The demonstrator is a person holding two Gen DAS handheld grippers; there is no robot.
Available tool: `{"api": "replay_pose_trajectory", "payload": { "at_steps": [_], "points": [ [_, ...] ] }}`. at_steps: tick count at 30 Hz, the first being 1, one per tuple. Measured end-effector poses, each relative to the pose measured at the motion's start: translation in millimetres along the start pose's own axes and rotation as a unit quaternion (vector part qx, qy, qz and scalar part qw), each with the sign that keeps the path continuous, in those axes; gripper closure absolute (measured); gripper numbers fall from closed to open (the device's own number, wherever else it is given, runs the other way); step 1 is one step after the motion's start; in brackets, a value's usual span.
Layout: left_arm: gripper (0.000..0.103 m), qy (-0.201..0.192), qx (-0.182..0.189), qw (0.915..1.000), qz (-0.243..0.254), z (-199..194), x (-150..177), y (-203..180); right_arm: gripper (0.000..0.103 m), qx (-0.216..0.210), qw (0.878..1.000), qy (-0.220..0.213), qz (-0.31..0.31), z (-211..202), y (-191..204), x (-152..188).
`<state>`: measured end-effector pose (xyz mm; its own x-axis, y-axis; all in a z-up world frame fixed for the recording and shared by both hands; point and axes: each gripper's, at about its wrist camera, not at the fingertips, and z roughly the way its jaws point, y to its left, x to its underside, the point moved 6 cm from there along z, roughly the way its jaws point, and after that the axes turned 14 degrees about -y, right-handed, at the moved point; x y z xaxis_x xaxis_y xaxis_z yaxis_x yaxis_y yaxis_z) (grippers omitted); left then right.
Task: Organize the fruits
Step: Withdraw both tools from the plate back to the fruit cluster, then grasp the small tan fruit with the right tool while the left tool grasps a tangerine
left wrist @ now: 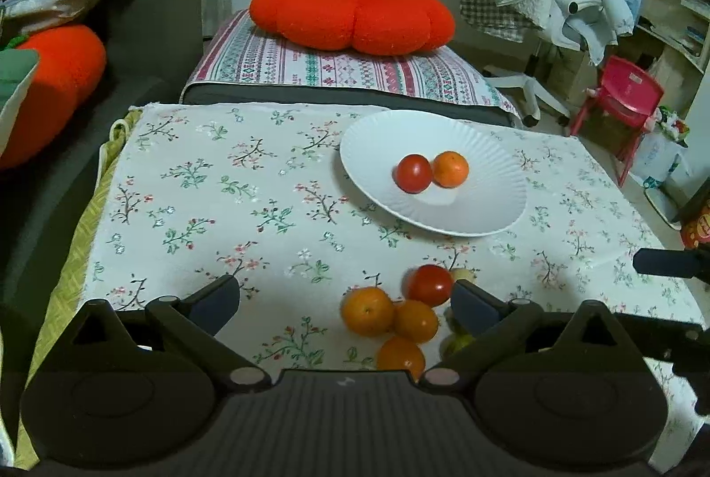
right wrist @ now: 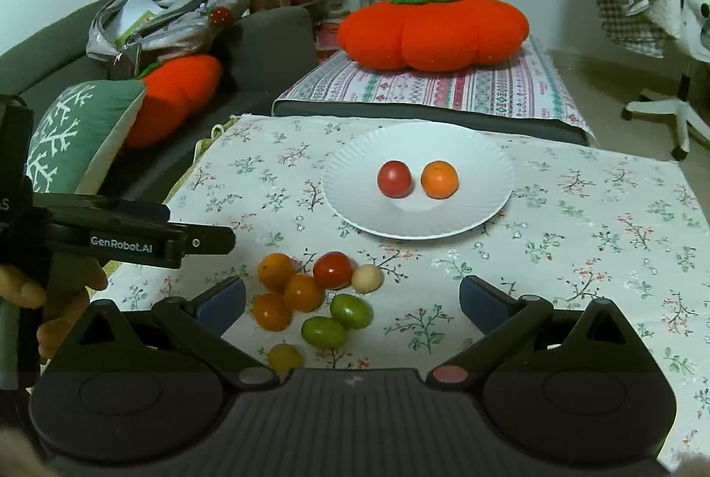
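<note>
Both grippers empty, fingers spread wide. Loose cluster of small glossy round fruits sits on the floral cotton tablecloth (right wrist: 577, 210), near edge, well short of the white fluted paper plate (right wrist: 355, 210). Plate already holds 1 red tomato (right wrist: 393, 179) and 1 orange tomato (right wrist: 439, 179), touching or nearly so.

Right gripper (right wrist: 353, 301): the 2 oval green tomatoes (right wrist: 350, 310) lie just ahead between its fingers, left of centre, long axes slanted. Left gripper (left wrist: 346, 306): glossy red tomato in the cluster (left wrist: 429, 284) and 3 orange ones (left wrist: 368, 310) lie right of centre, hard by its right finger.

Judgement: right is better lined up for the greens, left for the oranges; skins smooth, will roll
</note>
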<state>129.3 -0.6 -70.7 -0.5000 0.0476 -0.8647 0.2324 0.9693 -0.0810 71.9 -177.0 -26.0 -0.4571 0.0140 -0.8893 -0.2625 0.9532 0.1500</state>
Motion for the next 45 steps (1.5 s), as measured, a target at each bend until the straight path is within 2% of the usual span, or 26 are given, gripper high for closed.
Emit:
{"api": "replay_pose_trajectory", "payload": {
  "at_steps": [5,11,14,16,19,21,25,29,32,34,36,39,41,45],
  "points": [
    [0.016,0.003,-0.006,1.0000,0.007,-1,5,3,0.000,0.006,1.000,0.021,0.004,6,-3,14],
    [0.016,0.027,-0.004,0.9996,-0.002,12,17,3,0.001,-0.005,0.999,0.041,-0.010,15,8,34],
    [0.017,0.034,-0.001,0.9993,-0.014,19,21,5,0.010,-0.015,0.998,0.053,-0.013,25,18,45],
    [0.017,0.040,-0.004,0.9990,-0.019,24,23,8,0.021,-0.027,0.998,0.064,-0.006,33,25,54],
    [0.026,0.052,0.001,0.9981,-0.032,32,25,12,0.032,-0.032,0.997,0.071,-0.012,44,35,61],
    [0.041,0.054,0.004,0.9981,-0.030,35,25,15,0.037,-0.030,0.997,0.075,-0.021,49,40,65],
    [0.045,0.069,0.022,0.9974,-0.006,43,30,15,0.045,-0.025,0.995,0.088,-0.024,57,42,74],
    [0.046,0.071,0.050,0.9957,0.031,55,35,5,0.047,-0.015,0.995,0.094,-0.032,62,43,80],
    [0.046,0.069,0.052,0.9950,0.050,62,37,0,0.051,-0.017,0.995,0.089,-0.038,62,46,79],
    [0.048,0.066,0.054,0.9947,0.058,66,38,-4,0.058,-0.019,0.995,0.087,-0.038,63,48,79],
    [0.062,0.069,0.064,0.9935,0.063,68,40,-8,0.063,-0.020,0.995,0.086,-0.040,64,49,79],
    [0.079,0.067,0.071,0.9923,0.076,70,41,-14,0.078,-0.027,0.995,0.088,-0.039,65,51,80],
    [0.086,0.062,0.077,0.9908,0.093,71,43,-19,0.080,-0.027,0.995,0.089,-0.044,66,52,80],
    [0.087,0.057,0.084,0.9898,0.100,74,43,-20,0.080,-0.029,0.994,0.091,-0.043,65,52,80]
  ]
}}
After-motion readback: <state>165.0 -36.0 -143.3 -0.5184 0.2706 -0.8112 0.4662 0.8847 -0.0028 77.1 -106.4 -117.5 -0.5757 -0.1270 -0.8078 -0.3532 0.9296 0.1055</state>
